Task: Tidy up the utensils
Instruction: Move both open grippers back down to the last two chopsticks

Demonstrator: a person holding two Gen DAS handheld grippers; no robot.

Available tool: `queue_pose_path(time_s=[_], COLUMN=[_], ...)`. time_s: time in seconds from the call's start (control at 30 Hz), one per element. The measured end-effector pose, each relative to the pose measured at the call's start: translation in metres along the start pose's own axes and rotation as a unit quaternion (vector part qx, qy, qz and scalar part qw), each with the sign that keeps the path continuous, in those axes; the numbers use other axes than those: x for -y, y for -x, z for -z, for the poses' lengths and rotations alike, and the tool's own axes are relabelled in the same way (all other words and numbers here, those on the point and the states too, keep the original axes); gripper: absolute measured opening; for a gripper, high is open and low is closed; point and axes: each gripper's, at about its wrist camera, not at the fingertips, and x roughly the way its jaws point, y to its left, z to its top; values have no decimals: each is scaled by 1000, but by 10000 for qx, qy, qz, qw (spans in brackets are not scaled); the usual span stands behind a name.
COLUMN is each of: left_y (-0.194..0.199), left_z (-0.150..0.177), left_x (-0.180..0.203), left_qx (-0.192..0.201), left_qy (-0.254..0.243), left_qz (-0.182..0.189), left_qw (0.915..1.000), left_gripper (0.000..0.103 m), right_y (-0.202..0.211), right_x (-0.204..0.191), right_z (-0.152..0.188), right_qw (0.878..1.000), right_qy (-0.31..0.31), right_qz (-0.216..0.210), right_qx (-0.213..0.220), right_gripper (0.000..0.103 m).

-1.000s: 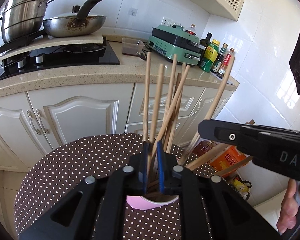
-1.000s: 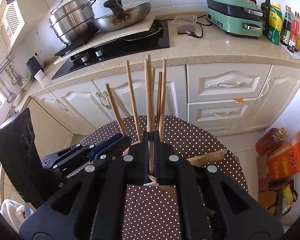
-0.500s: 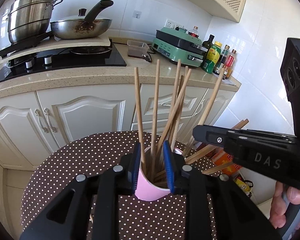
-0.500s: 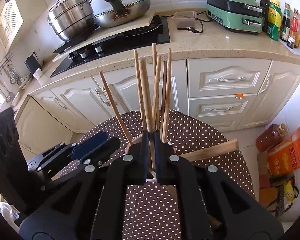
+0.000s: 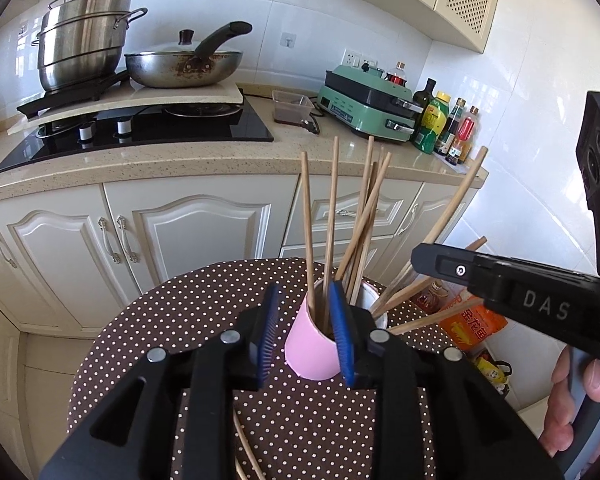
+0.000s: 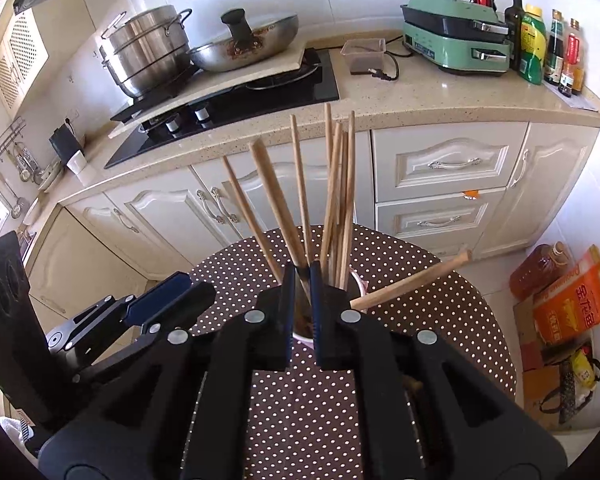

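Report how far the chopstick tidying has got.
Mostly done: a bunch of chopsticks already stands upright in the pink cup on the dotted table. In hand: the right gripper is nearly shut around one chopstick at the cup's mouth, while the left gripper is open. Left: loose sticks lie on the table under the left gripper.

Chopsticks point(image 5: 332, 220) fan over cup point(image 5: 314, 350), blocking access from above.
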Motion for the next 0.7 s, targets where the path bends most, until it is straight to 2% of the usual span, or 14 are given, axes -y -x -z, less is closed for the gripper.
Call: queue_pose_path(time_s=[0.33, 0.4, 0.43, 0.47, 0.7], left_y=[40, 47, 49, 52, 69], left_z=[10, 12, 13, 14, 23], left_x=[-6, -7, -7, -8, -11], left_qx=[90, 97, 93, 87, 65], left_qy=[-101, -125, -133, -142, -209], left_qz=[-12, -1, 7, 18, 82], left_qw=[9999, 9999, 9999, 9999, 9997], left_gripper=[34, 34, 34, 34, 34], right_y=[29, 33, 37, 42, 61], right_x=[-23, -26, -28, -29, -39], right_z=[15, 17, 19, 21, 33], right_qw=[9995, 9993, 9991, 9986, 9973], right_qy=[-78, -77, -87, -102, -138], right_qz=[43, 88, 118, 145, 217], right_qx=[287, 350, 405, 494, 687], right_gripper=[10, 22, 39, 51, 50])
